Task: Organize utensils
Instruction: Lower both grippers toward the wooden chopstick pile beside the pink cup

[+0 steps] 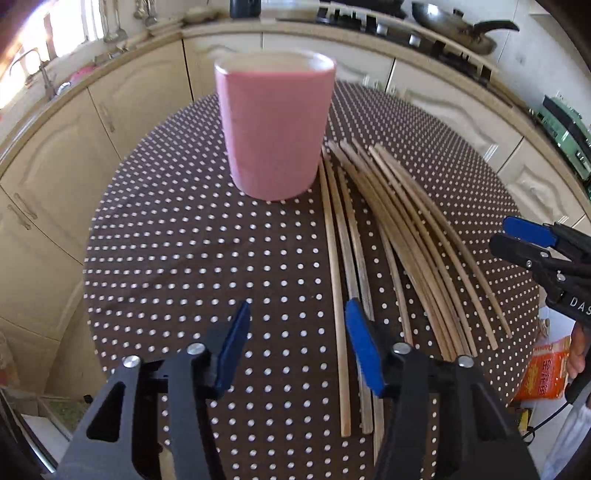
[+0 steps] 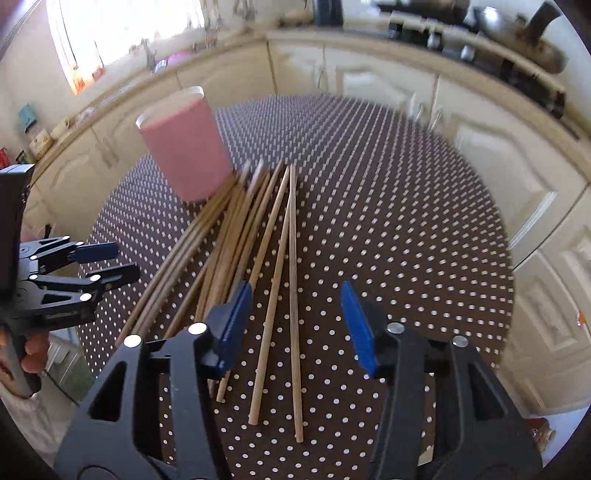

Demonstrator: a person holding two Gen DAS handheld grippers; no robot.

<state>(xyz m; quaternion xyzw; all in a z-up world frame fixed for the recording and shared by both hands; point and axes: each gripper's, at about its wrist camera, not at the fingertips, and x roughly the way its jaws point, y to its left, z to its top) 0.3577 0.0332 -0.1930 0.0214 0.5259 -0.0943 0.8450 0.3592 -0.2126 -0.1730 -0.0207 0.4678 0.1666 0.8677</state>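
A tall pink cup [image 1: 275, 133] stands upright on the round table with its brown, white-dotted cloth [image 1: 177, 243]. Just right of the cup lie several wooden chopsticks [image 1: 402, 236], fanned out towards me. My left gripper [image 1: 297, 332] hovers open over the cloth, with the leftmost sticks under its right finger. My right gripper [image 1: 508, 242] comes in from the right edge. In the right wrist view the cup [image 2: 184, 147] stands at the far left and the chopsticks [image 2: 236, 229] run from it towards my open right gripper [image 2: 295, 314], two sticks lying below its gap. The left gripper [image 2: 118, 262] is at the left.
Cream kitchen cabinets [image 1: 59, 166] and a counter curve behind the table. A wok [image 1: 454, 26] sits on the hob at the back right, and a tap [image 1: 37, 70] at the back left. An orange packet [image 1: 546, 373] lies below the table's right edge.
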